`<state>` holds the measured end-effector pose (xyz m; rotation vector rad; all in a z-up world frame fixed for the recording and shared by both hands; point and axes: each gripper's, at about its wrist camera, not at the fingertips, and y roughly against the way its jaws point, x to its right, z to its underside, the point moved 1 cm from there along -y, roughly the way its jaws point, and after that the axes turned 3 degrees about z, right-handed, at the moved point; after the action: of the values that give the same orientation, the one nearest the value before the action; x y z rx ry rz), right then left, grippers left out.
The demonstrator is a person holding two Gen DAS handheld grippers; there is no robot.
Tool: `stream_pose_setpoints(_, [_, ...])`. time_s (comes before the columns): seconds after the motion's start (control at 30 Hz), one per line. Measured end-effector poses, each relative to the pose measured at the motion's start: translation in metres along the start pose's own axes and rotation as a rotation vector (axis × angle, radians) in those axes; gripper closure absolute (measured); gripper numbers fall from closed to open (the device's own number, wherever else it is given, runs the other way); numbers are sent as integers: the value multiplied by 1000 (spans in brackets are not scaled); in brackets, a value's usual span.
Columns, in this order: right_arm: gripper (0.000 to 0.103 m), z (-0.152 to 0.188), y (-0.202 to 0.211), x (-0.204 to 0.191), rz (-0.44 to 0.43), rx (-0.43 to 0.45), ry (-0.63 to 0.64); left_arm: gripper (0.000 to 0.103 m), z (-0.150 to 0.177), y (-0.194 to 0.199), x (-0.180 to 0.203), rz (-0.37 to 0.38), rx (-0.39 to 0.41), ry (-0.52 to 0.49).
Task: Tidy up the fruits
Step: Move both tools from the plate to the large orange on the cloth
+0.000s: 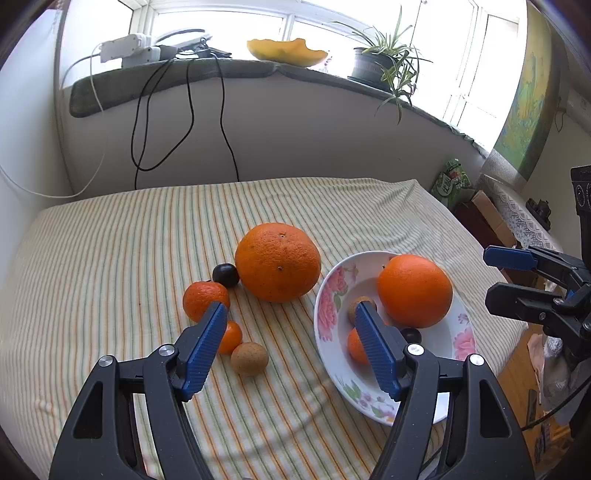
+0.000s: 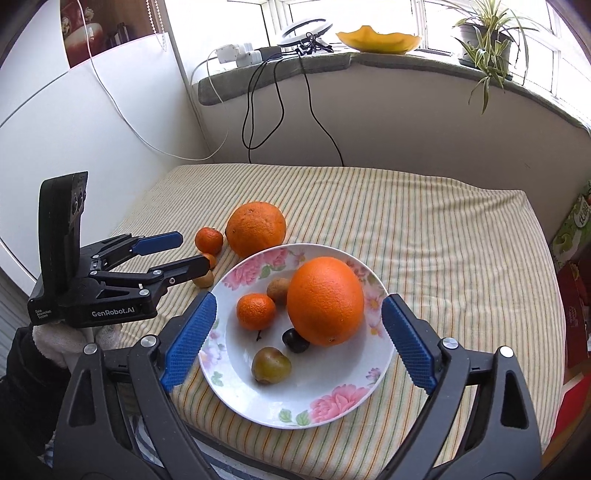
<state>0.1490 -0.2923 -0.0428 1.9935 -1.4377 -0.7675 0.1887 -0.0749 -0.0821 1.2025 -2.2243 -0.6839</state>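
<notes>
Striped cloth [image 2: 424,236] lies bare beyond plate [image 2: 332,413]; left gripper [image 1: 291,347], right gripper [image 2: 299,343] spread, empty.

The left tool [image 2: 192,251] body reads "GenRobot.AI", with a small "Data Acquisition System" label beside it.

bright daylight from blown-out window [image 1: 221,22], soft shadows, sharp focus, fisheye-warped dark corners

Both grippers, left gripper [image 1: 291,325] and right gripper [image 2: 299,325]: black frames, ribbed blue pads, silver screws (white "GenRobot.AI" lettering); white glove [image 2: 55,343], dark sleeve [image 2: 22,369].
</notes>
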Motion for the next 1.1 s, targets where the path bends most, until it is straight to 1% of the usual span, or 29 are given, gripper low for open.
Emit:
stream_pose_setpoints(0.13, [10,-18,-12,9,-28,-19,-32,31,1,0,-6,0,4,18])
stream_pose_setpoints(0.33, [10,-43,-32,12,-71,-46,-53,31,-1,-4,-8,8,5,24])
stream_pose_setpoints(0.53, [10,-64,-65,10,-126,-112,-76,31,-5,-11,-8,19,1,24])
stream_pose_setpoints(0.77, [10,-82,-103,-1,-181,-192,-64,32,-12,-24,-14,26,-14,40])
stream_pose_setpoints(0.9, [10,-89,-125,-4,-216,-236,-85,37,-17,-32,-17,32,-22,50])
stream_pose_setpoints(1.0, [10,-92,-141,-6,-245,-275,-104,38,-22,-38,-18,33,-32,53])
stream_pose_setpoints(1.1, [11,-92,-153,-8,-263,-305,-121,41,-23,-43,-20,37,-42,49])
